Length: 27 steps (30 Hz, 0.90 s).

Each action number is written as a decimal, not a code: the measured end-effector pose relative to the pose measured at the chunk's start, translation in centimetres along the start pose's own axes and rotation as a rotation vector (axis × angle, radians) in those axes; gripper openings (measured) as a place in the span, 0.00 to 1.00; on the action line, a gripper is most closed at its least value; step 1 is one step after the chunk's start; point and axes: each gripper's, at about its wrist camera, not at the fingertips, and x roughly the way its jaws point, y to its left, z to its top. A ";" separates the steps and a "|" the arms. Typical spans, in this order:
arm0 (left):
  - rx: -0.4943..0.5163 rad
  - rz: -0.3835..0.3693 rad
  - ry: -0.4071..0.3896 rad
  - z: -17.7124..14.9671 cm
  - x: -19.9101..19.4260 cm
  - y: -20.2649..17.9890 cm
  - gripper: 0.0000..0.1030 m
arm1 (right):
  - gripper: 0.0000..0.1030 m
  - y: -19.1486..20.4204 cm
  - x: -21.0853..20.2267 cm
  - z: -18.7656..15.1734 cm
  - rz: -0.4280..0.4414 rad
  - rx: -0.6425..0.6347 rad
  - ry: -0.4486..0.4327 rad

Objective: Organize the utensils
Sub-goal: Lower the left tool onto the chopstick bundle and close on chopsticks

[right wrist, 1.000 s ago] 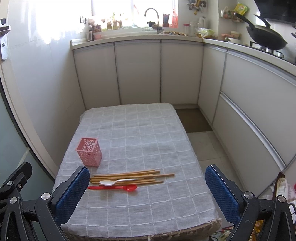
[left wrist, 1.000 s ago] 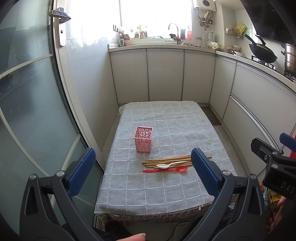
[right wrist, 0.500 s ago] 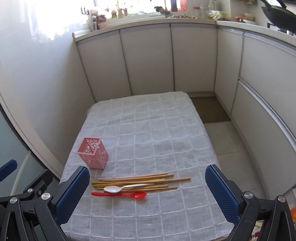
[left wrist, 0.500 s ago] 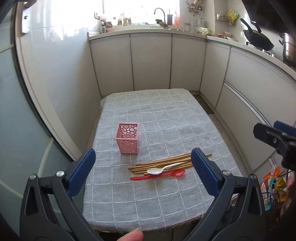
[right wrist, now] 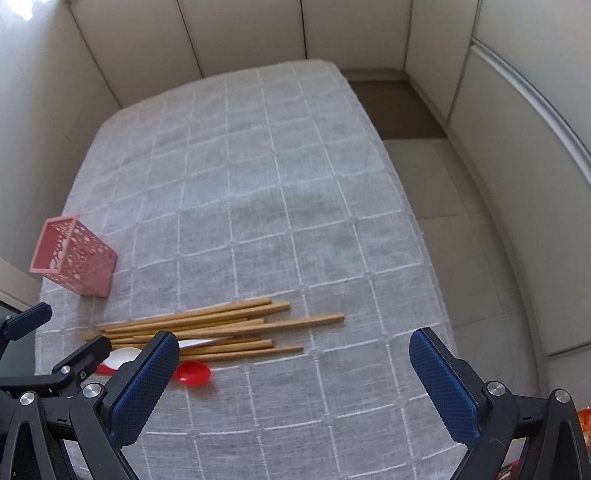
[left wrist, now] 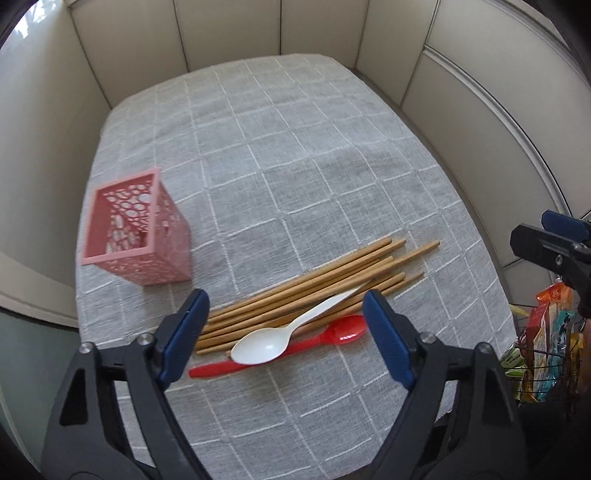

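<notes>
Filling most of both views: surface [left wrist: 295, 155] under a grey checked cloth, cream cabinet fronts [left wrist: 229, 29] curving around its far and right sides.

Pink perforated holder [left wrist: 138, 230], square, stands at left of the left-wrist frame, open mouth up, well apart from the utensil pile. In the right-wrist view it sits at the far left edge.

Wooden chopsticks [left wrist: 306, 291], a loose bundle lying flat in the lower centre of the left-wrist frame; long axis runs lower left to upper right. In the right-wrist view the same bundle reads almost level across the frame.

White spoon [left wrist: 269, 343] lies on top of the bundle, bowl at lower left, handle toward upper right. Red spoon [left wrist: 295, 345] lies just on the near side of the bundle, touching the white one, bowl at right.

Left claw [left wrist: 284, 321]: blue pads spread either side of the pile, jaws closing, touching nothing; the spoons and chopstick ends show between the pads.

Right claw [right wrist: 293, 363]: pads spread wide, only cloth and chopstick tips between them.

Right-wrist view only: the left pad hides most of both spoons; bare floor at right. Left-wrist view only: snack packets [left wrist: 546, 339] in a wire rack at the right edge.
</notes>
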 end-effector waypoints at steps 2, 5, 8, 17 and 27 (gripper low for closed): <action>0.021 -0.032 0.030 0.8 2.1 -0.3 0.72 | 0.98 -0.5 2.0 0.2 -0.004 0.002 0.042; 0.055 -0.091 0.085 2.0 5.4 -0.9 0.55 | 0.95 -1.3 4.5 0.5 0.014 0.023 0.095; 0.097 -0.112 0.122 2.7 8.0 -1.5 0.41 | 0.95 -1.9 6.4 0.6 0.020 0.041 0.138; 0.185 -0.143 0.165 3.6 9.9 -3.1 0.32 | 0.94 -3.8 9.1 1.1 0.031 0.095 0.203; 0.287 -0.159 0.196 4.5 10.3 -5.7 0.32 | 0.94 -5.3 9.7 1.3 0.037 0.146 0.221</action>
